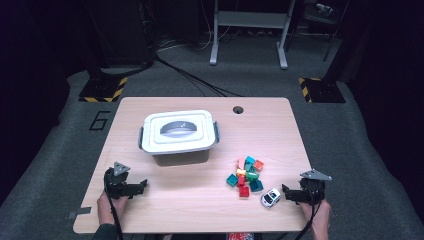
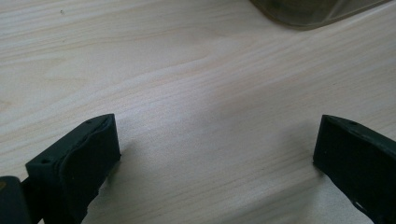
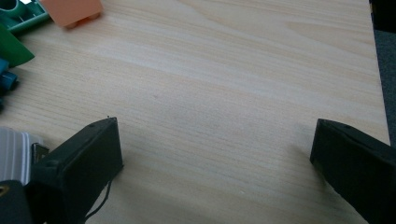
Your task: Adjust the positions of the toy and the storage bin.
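A lidded grey storage box [image 1: 179,135] with a white lid and grey handle stands at the table's middle left. A heap of several coloured toy bricks [image 1: 246,175] lies right of centre, with a small white toy car [image 1: 270,197] just in front of it. My left gripper [image 1: 131,186] rests on the table near the front left, jaws wide and nothing between them; its own view looks along the left gripper [image 2: 217,149] over bare wood. My right gripper [image 1: 295,195] sits by the car, open too. In the right gripper view the right gripper [image 3: 215,149] spans bare table.
The wooden table [image 1: 200,200] has a cable hole [image 1: 238,109] at the back. A corner of the box [image 2: 317,11] shows in the left gripper view. An orange brick [image 3: 74,10] and green bricks [image 3: 16,32] lie at the upper left of the right gripper view. Carpet surrounds the table.
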The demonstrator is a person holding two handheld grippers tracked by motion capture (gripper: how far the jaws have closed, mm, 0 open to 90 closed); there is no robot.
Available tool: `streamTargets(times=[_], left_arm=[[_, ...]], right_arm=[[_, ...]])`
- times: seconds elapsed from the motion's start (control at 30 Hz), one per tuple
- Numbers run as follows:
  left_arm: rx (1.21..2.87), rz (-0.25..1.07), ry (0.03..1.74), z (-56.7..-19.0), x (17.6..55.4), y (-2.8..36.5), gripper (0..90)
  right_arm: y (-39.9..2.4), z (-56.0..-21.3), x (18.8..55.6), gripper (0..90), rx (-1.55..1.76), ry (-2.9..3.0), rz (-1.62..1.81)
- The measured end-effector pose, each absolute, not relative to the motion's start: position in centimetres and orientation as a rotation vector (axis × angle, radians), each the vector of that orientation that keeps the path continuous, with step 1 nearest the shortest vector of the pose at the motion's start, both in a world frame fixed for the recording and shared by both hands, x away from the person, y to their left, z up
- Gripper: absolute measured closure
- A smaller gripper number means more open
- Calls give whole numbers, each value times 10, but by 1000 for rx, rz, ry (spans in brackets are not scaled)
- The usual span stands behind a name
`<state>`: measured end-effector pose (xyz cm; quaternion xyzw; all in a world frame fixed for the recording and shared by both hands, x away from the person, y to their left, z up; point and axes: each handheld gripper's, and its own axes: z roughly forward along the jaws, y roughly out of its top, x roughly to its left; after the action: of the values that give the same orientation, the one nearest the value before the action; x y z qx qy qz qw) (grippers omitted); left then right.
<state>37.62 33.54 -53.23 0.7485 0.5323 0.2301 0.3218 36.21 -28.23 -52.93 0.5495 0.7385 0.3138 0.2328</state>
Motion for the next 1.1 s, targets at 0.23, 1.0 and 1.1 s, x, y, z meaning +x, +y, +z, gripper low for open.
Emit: streamTargets(times=[0.23,1.0,1.1], left_arm=[[1963,600,1402,-532,376,335,2],[1987,569,1324,-520,371,339,3],[1964,562,1319,-512,372,341,5]], right_arm=[[-283,-530,363,2,1504,2031,862],[-282,-530,364,0,1512,2028,859],[-282,-530,363,0,1513,2029,859]])
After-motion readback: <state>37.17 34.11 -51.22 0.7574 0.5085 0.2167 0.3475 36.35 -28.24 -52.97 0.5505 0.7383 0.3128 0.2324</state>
